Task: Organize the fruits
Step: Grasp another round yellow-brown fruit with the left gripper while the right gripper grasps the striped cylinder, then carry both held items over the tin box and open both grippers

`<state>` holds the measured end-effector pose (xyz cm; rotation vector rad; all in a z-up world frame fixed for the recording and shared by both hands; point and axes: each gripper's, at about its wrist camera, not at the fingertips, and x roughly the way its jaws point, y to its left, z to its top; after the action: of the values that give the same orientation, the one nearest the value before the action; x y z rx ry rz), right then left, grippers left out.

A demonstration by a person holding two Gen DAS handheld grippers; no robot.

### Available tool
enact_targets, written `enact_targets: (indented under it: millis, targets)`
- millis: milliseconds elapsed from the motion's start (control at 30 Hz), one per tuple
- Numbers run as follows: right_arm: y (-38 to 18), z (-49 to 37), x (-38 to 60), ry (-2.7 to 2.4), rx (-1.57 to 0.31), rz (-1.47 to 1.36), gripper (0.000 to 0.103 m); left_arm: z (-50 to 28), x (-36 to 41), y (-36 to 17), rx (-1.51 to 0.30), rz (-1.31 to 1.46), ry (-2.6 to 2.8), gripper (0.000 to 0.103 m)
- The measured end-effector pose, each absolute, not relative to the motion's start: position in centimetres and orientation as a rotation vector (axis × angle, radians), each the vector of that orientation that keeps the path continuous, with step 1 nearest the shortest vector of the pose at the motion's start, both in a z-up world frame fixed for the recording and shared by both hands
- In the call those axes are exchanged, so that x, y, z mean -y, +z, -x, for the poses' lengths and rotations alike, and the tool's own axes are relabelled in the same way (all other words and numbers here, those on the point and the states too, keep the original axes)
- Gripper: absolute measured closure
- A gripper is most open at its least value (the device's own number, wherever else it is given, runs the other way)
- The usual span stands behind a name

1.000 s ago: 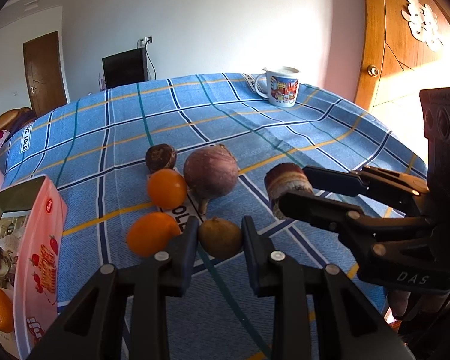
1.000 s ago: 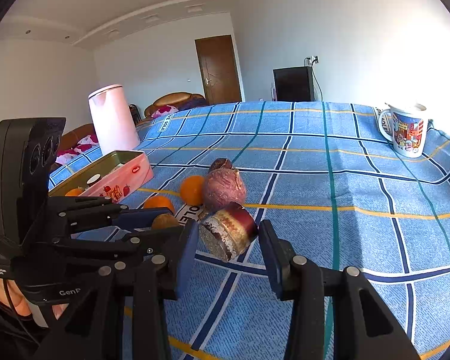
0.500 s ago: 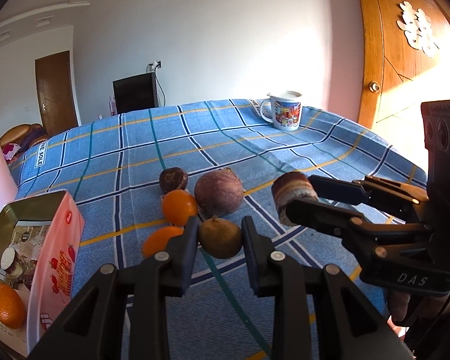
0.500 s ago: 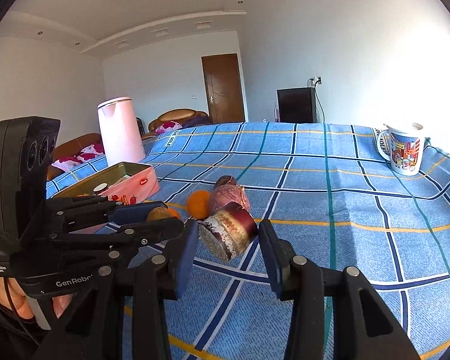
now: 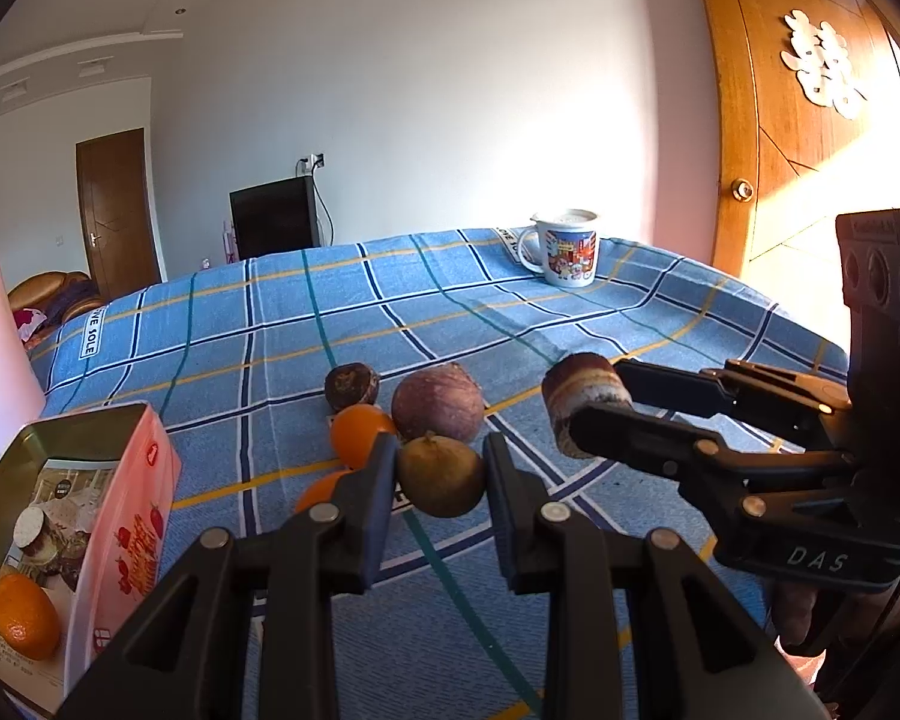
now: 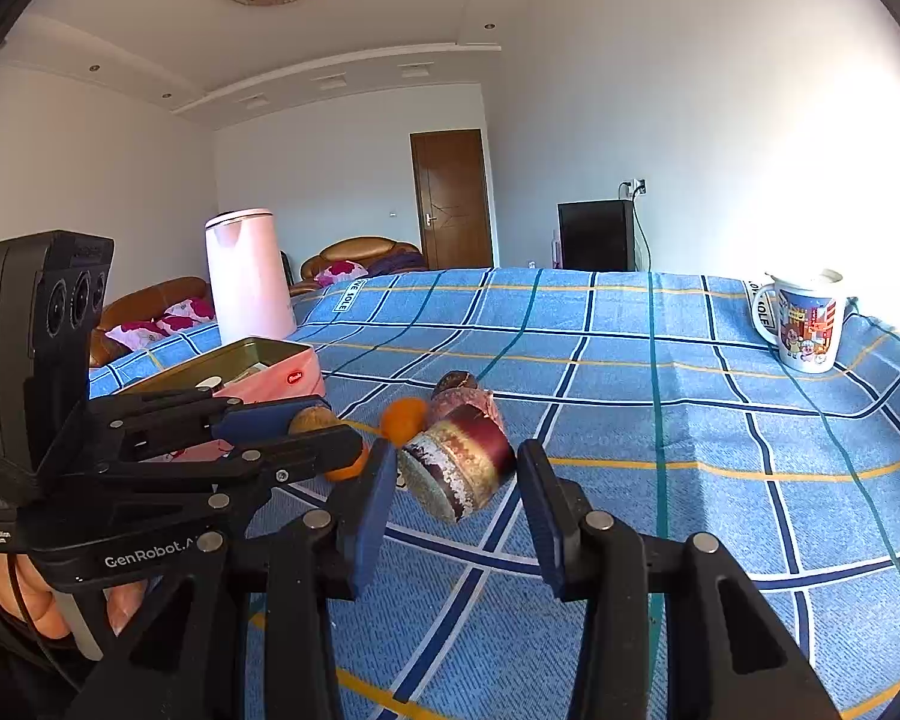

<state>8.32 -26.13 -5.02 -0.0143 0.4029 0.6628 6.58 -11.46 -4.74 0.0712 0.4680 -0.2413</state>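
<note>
We have the left gripper (image 5: 440, 483) clenched on the round brownish-green fruit (image 5: 441, 474) above the blue checked surface (image 5: 390, 324), the right gripper (image 6: 453, 492) clamping the maroon patterned cylinder (image 6: 459, 468), and either smooth load may slip sideways.

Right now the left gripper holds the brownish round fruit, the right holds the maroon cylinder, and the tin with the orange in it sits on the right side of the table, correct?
Not quite: the tin sits on the left side, as the left wrist view shows. The rest holds.

Both tools lifted off cloth: left tool (image 5: 440, 480) carrying brown fruit (image 5: 441, 473), right tool (image 6: 455, 483) carrying tin (image 6: 459, 461).
</note>
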Motion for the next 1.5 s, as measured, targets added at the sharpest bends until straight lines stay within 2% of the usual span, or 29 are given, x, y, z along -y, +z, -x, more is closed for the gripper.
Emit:
enact_targets:
  millis: [833, 1133, 1500]
  targets:
    - [-4.7, -6.4, 26.3, 0.66, -0.272, 0.041, 0.059, -5.0, 10.6, -4.1, -0.367, -0.063, -0.22, 0.072]
    - [-3.0, -6.4, 25.1, 0.658, -0.295, 0.059, 0.059, -4.5, 7.9, -3.4, -0.367, -0.01, -0.171, 0.072]
    - [-0.7, -8.2, 18.9, 0.782, -0.331, 0.09, 0.059, -3.7, 1.9, -2.3, -0.347, 0.07, -0.065, 0.072]
